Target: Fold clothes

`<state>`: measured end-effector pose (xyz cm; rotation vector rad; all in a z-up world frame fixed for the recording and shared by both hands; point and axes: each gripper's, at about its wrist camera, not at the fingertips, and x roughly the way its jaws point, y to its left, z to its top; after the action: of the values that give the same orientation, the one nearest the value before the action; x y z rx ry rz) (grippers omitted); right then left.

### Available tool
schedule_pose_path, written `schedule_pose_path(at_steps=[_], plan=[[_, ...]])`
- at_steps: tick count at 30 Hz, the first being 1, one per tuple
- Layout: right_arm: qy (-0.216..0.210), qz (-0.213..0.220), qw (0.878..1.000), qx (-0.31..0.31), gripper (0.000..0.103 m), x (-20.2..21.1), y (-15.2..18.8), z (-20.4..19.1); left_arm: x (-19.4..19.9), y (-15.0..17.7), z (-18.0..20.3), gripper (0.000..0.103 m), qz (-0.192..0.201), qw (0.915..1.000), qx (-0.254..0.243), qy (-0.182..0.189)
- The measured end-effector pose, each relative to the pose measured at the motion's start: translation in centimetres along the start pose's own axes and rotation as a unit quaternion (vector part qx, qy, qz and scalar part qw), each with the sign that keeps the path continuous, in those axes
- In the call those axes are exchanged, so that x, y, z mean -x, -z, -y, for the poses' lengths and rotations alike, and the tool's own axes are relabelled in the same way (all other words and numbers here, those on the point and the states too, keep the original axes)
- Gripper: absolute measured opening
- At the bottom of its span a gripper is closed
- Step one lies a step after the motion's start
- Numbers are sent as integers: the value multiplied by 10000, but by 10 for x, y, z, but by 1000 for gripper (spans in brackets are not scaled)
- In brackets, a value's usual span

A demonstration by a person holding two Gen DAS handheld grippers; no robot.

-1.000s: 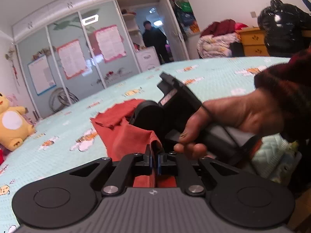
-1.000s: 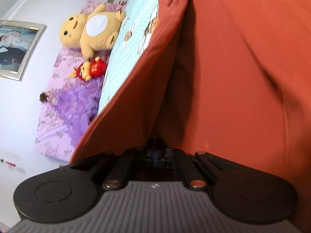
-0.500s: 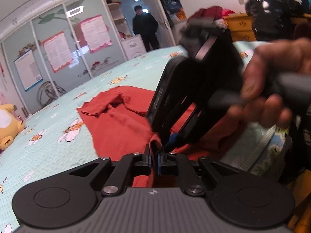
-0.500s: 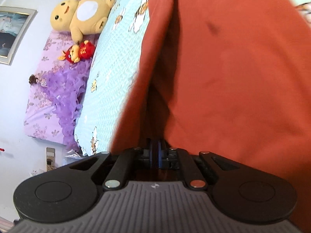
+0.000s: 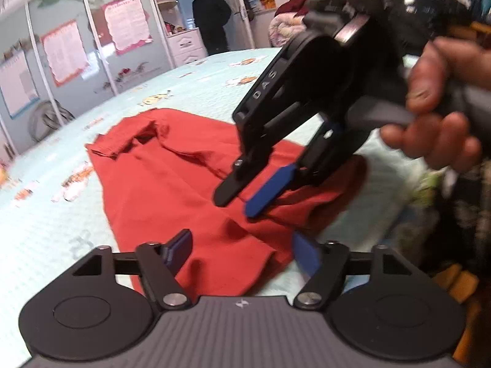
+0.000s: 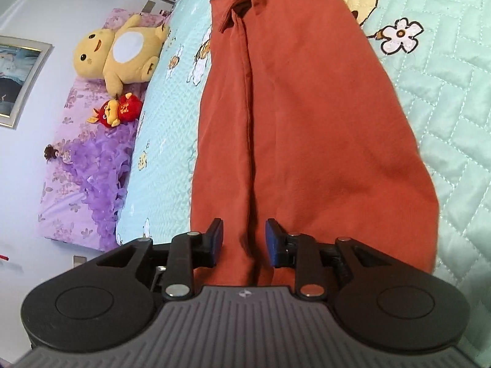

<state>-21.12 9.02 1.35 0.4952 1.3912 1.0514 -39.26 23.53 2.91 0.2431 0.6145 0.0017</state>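
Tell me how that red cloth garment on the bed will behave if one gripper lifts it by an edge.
The red cloth garment will probably hang limp: it lies creased and bunched. It looks thin, so likely light. On the quilted bedspread it may drag, not slide.

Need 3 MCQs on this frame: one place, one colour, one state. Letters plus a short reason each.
1. Where does the red cloth garment lie?
A. on the pale green quilted bedspread
B. on a wooden chair
C. in a basket

2. What colour are the pads of the right gripper?
A. white
B. blue
C. yellow

3. How do the jaws of the left gripper stand?
A. shut on the garment
B. open, garment below them
C. shut on nothing

1 A: the garment is spread flat on the bedspread in both views.
2 B: blue pads show in both views.
3 B: a wide gap separates the pads.
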Motion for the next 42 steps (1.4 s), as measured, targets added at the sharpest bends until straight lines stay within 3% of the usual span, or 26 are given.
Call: schedule_pose_path(at_steps=[5,13,14,16,17,19,23,26,29,31,34,39,40,42], plan=[[108,-134,9996,214,31,-6,1,-11,20,2,-3,77,66,9997,217,107],[336,-286,9949,912,30,-19,10,-28,12,1,-5,77,-110,9990,417,-104],[374,-272,9940,994,28,-19,10,-29,13,2,-7,77,-73,9988,475,-91],[493,-210,9924,1111,6,-15,10,-30,13,5,-12,77,-16,9979,652,9],[526,-158,9918,1152,2,-13,10,-30,12,6,-15,77,-6,9972,746,99],[581,-79,9907,1228,1,-8,9,-30,10,9,-19,77,12,9952,934,277],[784,-140,9869,1406,0,-17,11,-25,-2,12,-23,77,-328,9919,1113,509],[766,-122,9847,1562,0,-16,11,-27,-4,12,-25,77,-342,9910,1147,594],[715,-122,9870,1432,5,-7,6,-24,6,15,-38,77,-95,9838,1680,623],[544,-20,9895,1337,16,4,5,-22,13,17,-47,77,70,9770,2032,642],[92,359,9929,1134,18,31,3,-13,23,20,-60,77,317,9640,2554,667],[26,984,9919,804,31,82,2,12,39,25,-81,82,722,9347,3409,703],[116,1036,9917,750,31,90,3,18,33,34,-91,81,537,9189,3862,600],[275,1071,9921,592,33,103,10,33,23,56,-107,80,390,8748,4785,650]])
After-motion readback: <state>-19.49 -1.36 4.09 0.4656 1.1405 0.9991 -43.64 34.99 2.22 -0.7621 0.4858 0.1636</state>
